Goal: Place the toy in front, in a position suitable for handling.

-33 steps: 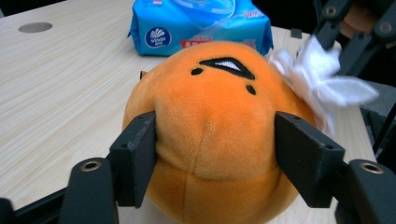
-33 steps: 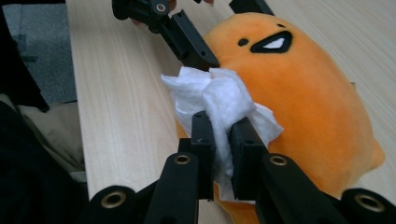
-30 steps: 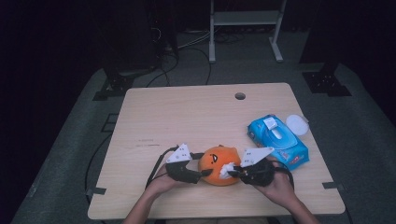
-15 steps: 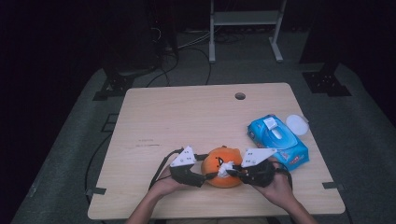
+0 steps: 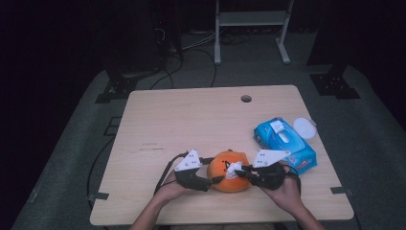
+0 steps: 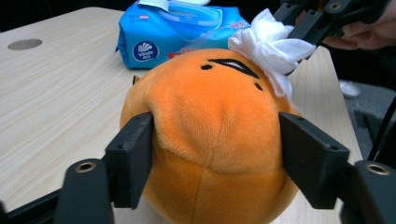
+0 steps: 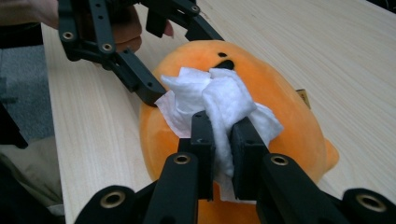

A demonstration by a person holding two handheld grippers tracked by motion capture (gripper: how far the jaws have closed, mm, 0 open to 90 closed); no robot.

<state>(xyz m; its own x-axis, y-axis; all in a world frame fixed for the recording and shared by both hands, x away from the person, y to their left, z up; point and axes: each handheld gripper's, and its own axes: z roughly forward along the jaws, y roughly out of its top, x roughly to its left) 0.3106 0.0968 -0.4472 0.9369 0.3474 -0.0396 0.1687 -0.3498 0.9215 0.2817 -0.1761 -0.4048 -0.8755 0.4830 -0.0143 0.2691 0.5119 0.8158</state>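
Observation:
An orange plush toy with a small black face lies near the table's front edge. My left gripper is shut on the orange plush toy, one jaw pressed into each side. My right gripper comes in from the right, shut on a crumpled white wipe. The white wipe rests against the top of the orange plush toy, close to its face. In the right gripper view my left gripper shows behind the toy, one jaw against its side.
A blue pack of wet wipes lies right of the toy, with a white round lid beside it. The wooden table has a cable hole near its far edge. A white stand is on the floor behind.
Both hands have shifted slightly to the right along the front edge with the toy. The grips on the toy and the wipe are unchanged.

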